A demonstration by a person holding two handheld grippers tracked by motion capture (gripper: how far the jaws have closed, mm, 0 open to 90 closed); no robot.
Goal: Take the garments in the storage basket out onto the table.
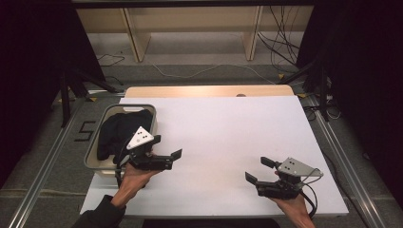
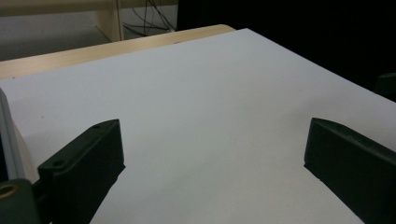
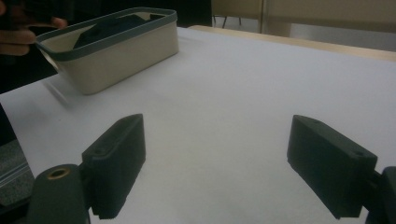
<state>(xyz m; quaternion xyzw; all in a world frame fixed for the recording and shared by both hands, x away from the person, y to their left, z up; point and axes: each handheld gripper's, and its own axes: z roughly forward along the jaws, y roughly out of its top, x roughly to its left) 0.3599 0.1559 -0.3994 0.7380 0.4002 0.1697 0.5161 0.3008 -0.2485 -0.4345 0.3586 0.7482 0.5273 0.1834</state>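
A beige bin (image 1: 95, 152) with a grey rim stands at the table's left edge, and a black cloth (image 1: 121, 130) lies bundled inside it. My left gripper (image 1: 166, 146) hovers just right of the bin, open, its jaws pointing toward the table's middle. In the left gripper view the left gripper (image 2: 215, 144) has only bare white board between its jaws. My right gripper (image 1: 259, 170) is near the front right of the table, open and empty. From the right gripper view, the right gripper (image 3: 217, 149) faces the bin (image 3: 116, 51) and the cloth (image 3: 116, 23) across the board.
A white board (image 1: 228, 137) covers the table, with a strip of wood (image 1: 209, 91) showing at the far edge. Wooden shelf legs and loose cables sit on the floor behind. Dark stands flank both sides. A hand (image 3: 18, 35) shows beside the bin.
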